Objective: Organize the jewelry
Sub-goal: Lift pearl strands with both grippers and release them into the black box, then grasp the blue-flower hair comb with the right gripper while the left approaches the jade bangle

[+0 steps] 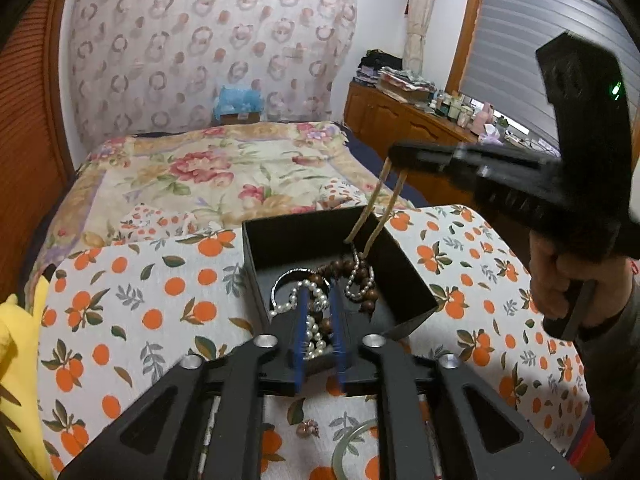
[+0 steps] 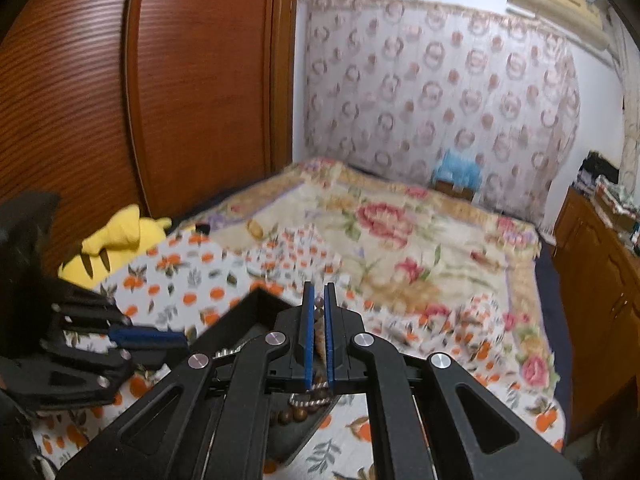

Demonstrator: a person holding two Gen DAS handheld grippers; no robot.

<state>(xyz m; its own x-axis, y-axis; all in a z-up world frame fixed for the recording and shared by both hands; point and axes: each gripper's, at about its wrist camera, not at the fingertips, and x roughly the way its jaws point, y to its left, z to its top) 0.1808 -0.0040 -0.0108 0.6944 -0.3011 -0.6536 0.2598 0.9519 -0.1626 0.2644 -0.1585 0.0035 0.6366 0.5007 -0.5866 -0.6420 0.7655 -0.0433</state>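
Left gripper (image 1: 320,320), fingers slightly parted, pearls (image 1: 314,338) lying loose between them over the black box (image 1: 404,280) at centre frame; right gripper (image 1: 394,156), upper right, pinches a tan cord (image 1: 382,208) trailing down to brown beads (image 1: 352,276) in the box, on the orange-print cloth (image 1: 132,312).

So the bed with the floral pink-and-cream blanket (image 1: 208,172) takes up most of the room. Draped at its near end is a white cloth printed with oranges and leaves (image 1: 132,300). A yellow plush toy (image 2: 116,240) sits at the bed's left edge, right by the reddish-brown ribbed wooden wardrobe (image 2: 120,92). Behind the bed hangs a sheer curtain with pink ring patterns (image 1: 208,44), and a cardboard box with blue stuff on top (image 1: 238,106) sits at the far end. A wooden sideboard cluttered with folded clothes and jars (image 1: 400,120) runs along the bed's right side.
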